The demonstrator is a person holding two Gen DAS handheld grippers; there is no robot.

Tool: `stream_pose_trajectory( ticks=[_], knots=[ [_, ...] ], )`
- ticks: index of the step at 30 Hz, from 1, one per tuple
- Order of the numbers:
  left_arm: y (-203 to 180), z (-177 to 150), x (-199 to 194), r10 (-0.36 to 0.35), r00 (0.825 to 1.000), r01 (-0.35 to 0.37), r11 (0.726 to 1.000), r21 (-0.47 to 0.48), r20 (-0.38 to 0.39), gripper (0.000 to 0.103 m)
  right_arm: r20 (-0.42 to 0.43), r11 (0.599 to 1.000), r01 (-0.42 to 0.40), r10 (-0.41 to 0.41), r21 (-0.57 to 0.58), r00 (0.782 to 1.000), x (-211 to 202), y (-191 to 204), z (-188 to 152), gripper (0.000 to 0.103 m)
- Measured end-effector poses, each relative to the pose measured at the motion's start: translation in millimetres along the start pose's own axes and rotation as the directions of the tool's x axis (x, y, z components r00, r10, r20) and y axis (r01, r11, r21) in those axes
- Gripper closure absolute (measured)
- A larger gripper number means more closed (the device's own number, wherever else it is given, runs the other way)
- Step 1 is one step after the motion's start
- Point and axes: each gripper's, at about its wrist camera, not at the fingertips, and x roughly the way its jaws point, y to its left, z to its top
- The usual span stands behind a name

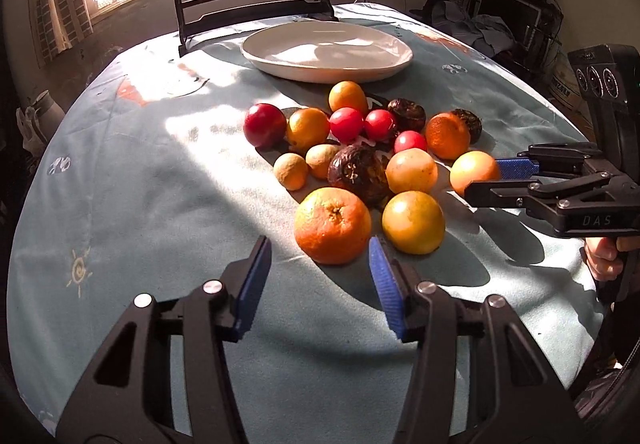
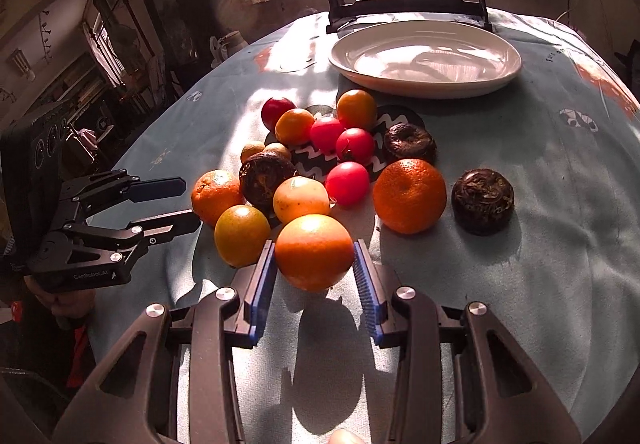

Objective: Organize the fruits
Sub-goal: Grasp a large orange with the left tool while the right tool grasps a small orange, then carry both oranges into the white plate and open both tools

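We are seeing fifteen fruits, one plate (image 1: 256, 53) on table: right gripper (image 2: 315, 271) clenching orange (image 2: 314, 252), left gripper (image 1: 320, 266) gaping, empty.

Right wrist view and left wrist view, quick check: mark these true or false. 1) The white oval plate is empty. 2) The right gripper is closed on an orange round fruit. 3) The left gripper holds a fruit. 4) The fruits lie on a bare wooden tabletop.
1) True: the white oval plate holds nothing.
2) True: the right gripper clamps the orange round fruit between its blue pads.
3) False: the left gripper is empty; the big orange lies just ahead of it.
4) False: they lie on a pale blue tablecloth.
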Motion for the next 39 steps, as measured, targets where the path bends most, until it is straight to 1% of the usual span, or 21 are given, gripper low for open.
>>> stream_pose_trajectory(
  ticks=[6,9,10,12,17,19,22,25,28,30,33,36,39],
  knots=[
    [0,9,12,-0.033,0.999,0.034,0.999,0.036,-0.022,0.050,-0.013,1.000,-0.022,0.023,0.009,1.000,3,-2,-1,0.064],
    [-2,12,20,-0.048,0.998,0.051,0.998,0.049,-0.048,0.050,-0.018,1.000,-0.027,0.027,0.010,0.999,3,-2,-1,0.064],
    [-3,12,25,-0.049,0.997,0.052,0.997,0.050,-0.061,0.051,-0.020,1.000,-0.028,0.028,0.010,0.999,4,-2,0,0.064],
    [-3,11,32,-0.045,0.995,0.050,0.998,0.049,-0.088,0.056,-0.024,1.000,-0.028,0.028,0.008,0.999,5,-1,0,0.064],
    [1,10,26,-0.057,0.995,0.060,0.998,0.025,-0.080,0.057,-0.006,1.000,-0.025,0.025,-0.013,1.000,0,2,3,0.064],
    [3,15,19,-0.059,0.997,0.061,0.998,0.025,-0.057,0.057,0.019,0.999,-0.021,0.022,-0.027,1.000,-6,2,11,0.064],
    [4,37,7,-0.050,0.999,0.050,0.999,0.022,0.003,0.057,0.087,1.000,-0.012,0.013,-0.014,0.996,-15,-7,37,0.064],
    [4,72,9,-0.053,0.997,0.053,0.999,-0.003,0.055,0.057,0.176,0.997,0.069,-0.074,0.034,0.982,-14,-25,72,0.064],
    [8,115,28,-0.047,0.996,0.050,0.998,-0.039,0.074,0.057,0.212,0.986,0.146,-0.161,0.083,0.964,1,-49,106,0.064],
    [11,142,48,-0.022,0.997,0.026,0.998,-0.057,0.072,0.057,0.198,0.980,0.172,-0.190,0.101,0.962,16,-63,123,0.064],
    [18,171,81,-0.027,0.999,0.030,0.994,-0.100,0.038,0.057,0.159,0.972,0.198,-0.217,0.125,0.963,37,-79,138,0.064],
    [19,187,111,0.009,1.000,-0.010,0.996,-0.092,-0.010,0.057,0.107,0.970,0.194,-0.211,0.147,0.972,53,-92,143,0.064],
    [20,194,133,0.018,0.998,-0.022,0.996,-0.085,-0.052,0.057,0.075,0.967,0.210,-0.222,0.142,0.972,62,-98,147,0.064]
  ],
)
